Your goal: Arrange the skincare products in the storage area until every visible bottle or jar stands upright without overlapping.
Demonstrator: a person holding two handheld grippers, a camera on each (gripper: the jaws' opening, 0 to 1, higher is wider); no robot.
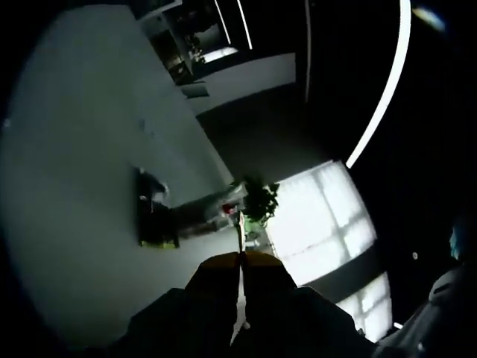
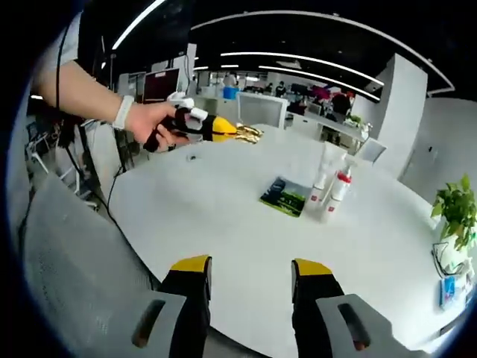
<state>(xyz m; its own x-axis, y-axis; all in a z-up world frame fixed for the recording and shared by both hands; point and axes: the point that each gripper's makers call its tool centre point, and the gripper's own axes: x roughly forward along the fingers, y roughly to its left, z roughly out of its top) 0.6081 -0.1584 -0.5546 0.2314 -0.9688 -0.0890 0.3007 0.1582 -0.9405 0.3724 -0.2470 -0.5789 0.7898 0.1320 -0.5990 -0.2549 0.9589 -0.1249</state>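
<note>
Two white bottles stand close together on the round white table (image 2: 223,224): a plain one (image 2: 320,183) and one with a red collar (image 2: 340,188), both just right of a dark green mat (image 2: 285,197). My right gripper (image 2: 252,268) is open with nothing in it, low at the table's near edge and well short of the bottles. A hand holds my left gripper (image 2: 250,134) above the table's far left side, its gold tips together. In the left gripper view the jaws of my left gripper (image 1: 240,262) are shut and the mat (image 1: 158,225) lies far ahead with dim shapes at its end.
A potted plant (image 2: 455,210) stands at the table's right edge, seen also beyond the mat as the plant (image 1: 258,198). A grey mesh chair (image 2: 67,253) is at the near left. Desks, monitors and people fill the office behind.
</note>
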